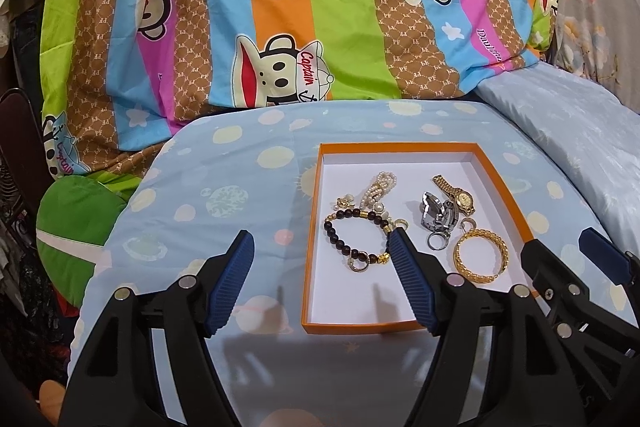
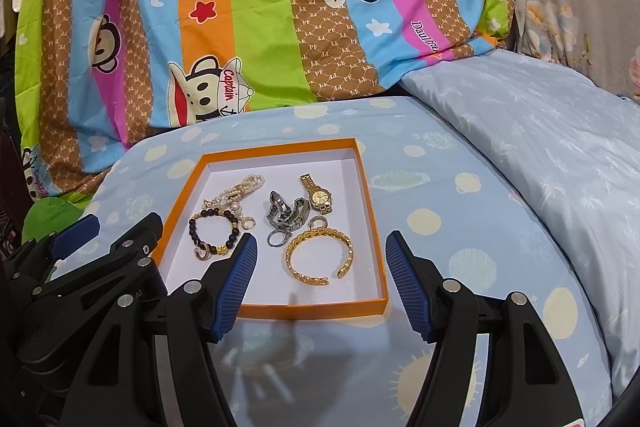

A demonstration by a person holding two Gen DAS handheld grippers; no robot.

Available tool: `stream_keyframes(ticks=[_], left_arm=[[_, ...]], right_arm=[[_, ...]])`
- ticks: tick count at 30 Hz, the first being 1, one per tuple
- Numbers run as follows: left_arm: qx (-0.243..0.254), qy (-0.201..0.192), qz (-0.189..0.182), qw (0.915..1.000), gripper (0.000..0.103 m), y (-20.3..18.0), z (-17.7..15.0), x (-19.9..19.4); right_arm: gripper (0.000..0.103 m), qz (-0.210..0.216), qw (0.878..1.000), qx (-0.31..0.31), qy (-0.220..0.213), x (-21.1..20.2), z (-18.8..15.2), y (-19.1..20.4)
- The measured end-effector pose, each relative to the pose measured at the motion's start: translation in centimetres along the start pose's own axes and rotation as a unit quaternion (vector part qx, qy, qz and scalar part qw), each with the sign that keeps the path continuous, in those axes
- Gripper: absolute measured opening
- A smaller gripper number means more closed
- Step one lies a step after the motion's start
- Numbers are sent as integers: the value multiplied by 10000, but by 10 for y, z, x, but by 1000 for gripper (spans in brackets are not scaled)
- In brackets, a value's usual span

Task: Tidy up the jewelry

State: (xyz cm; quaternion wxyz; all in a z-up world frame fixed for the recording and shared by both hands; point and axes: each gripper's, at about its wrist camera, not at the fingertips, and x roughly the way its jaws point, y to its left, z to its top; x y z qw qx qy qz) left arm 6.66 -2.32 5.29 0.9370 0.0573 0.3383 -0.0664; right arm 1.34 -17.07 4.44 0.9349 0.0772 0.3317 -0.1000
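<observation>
A: While both hands hover low over the blue spotted worktop (image 1: 224, 187), the left tongs (image 1: 320, 255) gape wide, nothing between the pads.

B: Right tongs (image 2: 320, 253) too, released, empty. And the jewelry?

A: All in the orange tray (image 2: 382, 267), just ahead of both. From the left view, the right-hand pad overlaps the near end of the dark bead bracelet (image 1: 352, 239), though contact I cannot tell.

B: From the right view, the gold cuff bangle (image 2: 318, 257) lies framed between the two pads, a little beyond the tips.

A: Further in, a silver watch (image 2: 286, 213) with a ring beside it, then the pearl strand (image 2: 240, 191) and gold watch (image 2: 318, 195).

B: Behind the tray, the striped cartoon monkey blanket (image 2: 260, 7).
</observation>
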Motion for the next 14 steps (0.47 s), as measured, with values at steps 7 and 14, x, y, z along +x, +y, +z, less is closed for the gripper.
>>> stream_keyframes(ticks=[7, 14], left_arm=[[14, 154, -139, 9998, 68, -2, -1, 5], [-45, 311, -219, 9993, 68, -2, -6, 11]], right_arm=[[67, -65, 9999, 69, 41, 0, -5, -2], [69, -158, 9997, 131, 91, 2, -7, -4]])
